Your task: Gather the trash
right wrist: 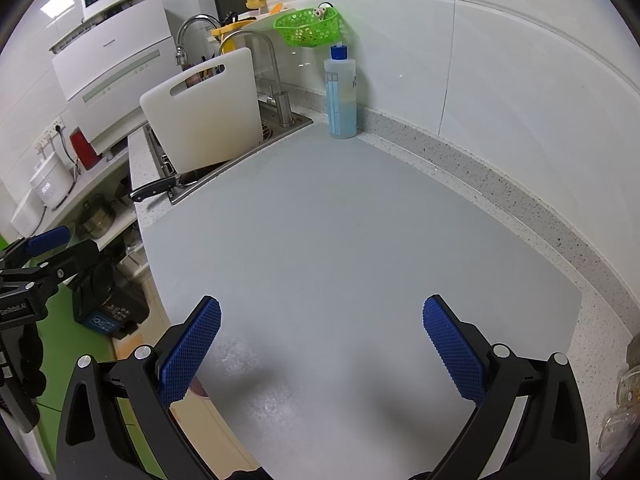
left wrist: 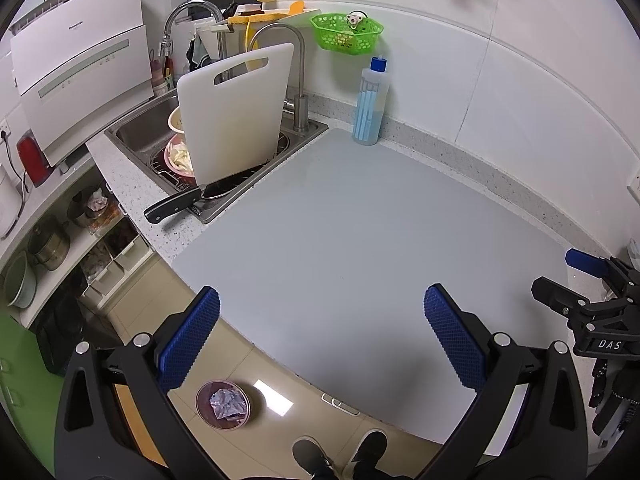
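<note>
hovering over bare worktop [left wrist: 340, 240], left gripper [left wrist: 320, 340] and right gripper [right wrist: 320, 344] fingers spread, empty; crumpled trash [left wrist: 226, 402] apparently already binned in floor bin [left wrist: 202, 394].

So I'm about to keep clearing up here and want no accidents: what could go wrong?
The knife lies at the sink's corner with its handle over the counter edge; a passing left gripper could knock it to the floor. The cutting board only leans in the sink, so a bump may tip it. The bin sits near the person's feet.
</note>
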A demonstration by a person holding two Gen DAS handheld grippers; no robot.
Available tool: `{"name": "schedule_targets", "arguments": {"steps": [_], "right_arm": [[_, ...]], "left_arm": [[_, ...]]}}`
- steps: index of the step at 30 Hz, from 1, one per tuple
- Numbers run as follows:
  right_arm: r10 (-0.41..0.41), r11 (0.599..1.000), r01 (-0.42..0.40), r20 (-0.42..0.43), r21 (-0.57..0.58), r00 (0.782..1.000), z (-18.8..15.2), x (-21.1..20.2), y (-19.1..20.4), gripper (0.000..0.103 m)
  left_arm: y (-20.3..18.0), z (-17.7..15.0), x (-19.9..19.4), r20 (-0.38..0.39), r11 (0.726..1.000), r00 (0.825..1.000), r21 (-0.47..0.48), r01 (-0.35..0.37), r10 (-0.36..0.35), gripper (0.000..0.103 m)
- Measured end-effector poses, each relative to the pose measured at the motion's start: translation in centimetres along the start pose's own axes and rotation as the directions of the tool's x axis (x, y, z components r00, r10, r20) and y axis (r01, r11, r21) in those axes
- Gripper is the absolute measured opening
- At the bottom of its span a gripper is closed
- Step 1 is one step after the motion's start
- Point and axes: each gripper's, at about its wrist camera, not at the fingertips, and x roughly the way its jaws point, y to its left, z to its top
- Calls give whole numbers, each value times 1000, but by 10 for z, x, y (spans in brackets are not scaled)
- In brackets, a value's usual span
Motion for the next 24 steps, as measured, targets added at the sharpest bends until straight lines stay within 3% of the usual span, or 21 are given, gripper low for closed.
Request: {"name": "schedule_targets", "arguments": {"steps": [24], "right_arm": [[3, 1000, -3, -6, -7, 1000, 2, 5, 1, 97]], "left_arm": [[3, 3, 2, -6, 1000, 1000, -9, 0, 0, 100]]}}
